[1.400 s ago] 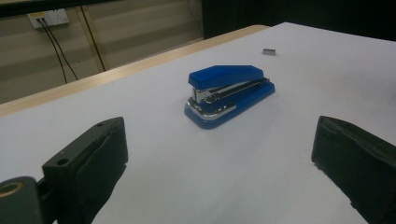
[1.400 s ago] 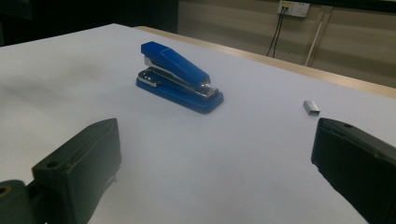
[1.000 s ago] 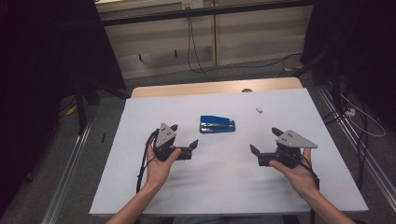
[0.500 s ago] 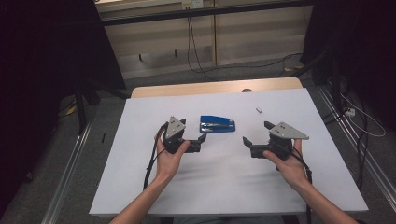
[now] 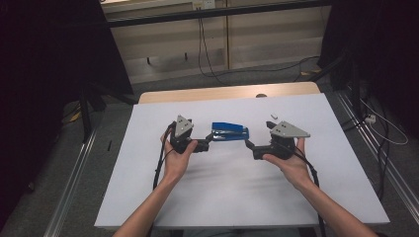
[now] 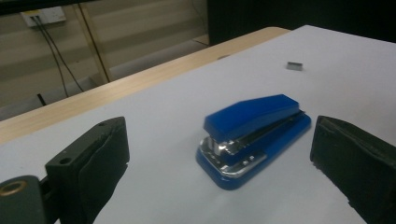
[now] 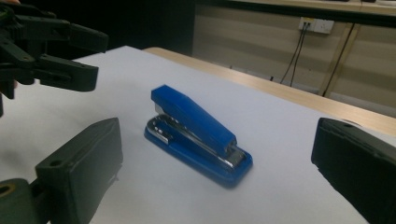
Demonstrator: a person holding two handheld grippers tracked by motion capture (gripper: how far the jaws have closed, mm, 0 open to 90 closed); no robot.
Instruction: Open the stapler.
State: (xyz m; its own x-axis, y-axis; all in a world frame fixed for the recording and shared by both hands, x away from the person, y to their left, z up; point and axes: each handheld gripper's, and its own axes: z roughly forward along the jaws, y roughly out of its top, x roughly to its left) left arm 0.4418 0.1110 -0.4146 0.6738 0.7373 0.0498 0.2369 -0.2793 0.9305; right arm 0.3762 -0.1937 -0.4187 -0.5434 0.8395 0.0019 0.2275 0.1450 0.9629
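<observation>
A blue stapler (image 5: pixel 230 132) lies flat on the white table (image 5: pixel 237 187), near its middle. My left gripper (image 5: pixel 208 142) is just left of the stapler's head end, jaws open and empty. In the left gripper view the stapler (image 6: pixel 252 133) lies between and a little beyond the two black jaws of my left gripper (image 6: pixel 224 177). My right gripper (image 5: pixel 248 144) is at the stapler's right end, also open and empty. The right gripper view has the stapler (image 7: pixel 196 133) ahead of my right gripper (image 7: pixel 219 182), with the left gripper (image 7: pixel 77 60) at upper left.
A small grey staple strip (image 5: pixel 274 116) lies on the white table behind my right gripper, also seen as a small block (image 6: pixel 294 66) past the stapler. A bare wooden strip (image 5: pixel 197 94) runs along the table's far edge. Cables hang down the wall beyond.
Both grippers have moved inward and forward toward the stapler, from well apart on either side to close at its two ends. The stapler has not moved.
</observation>
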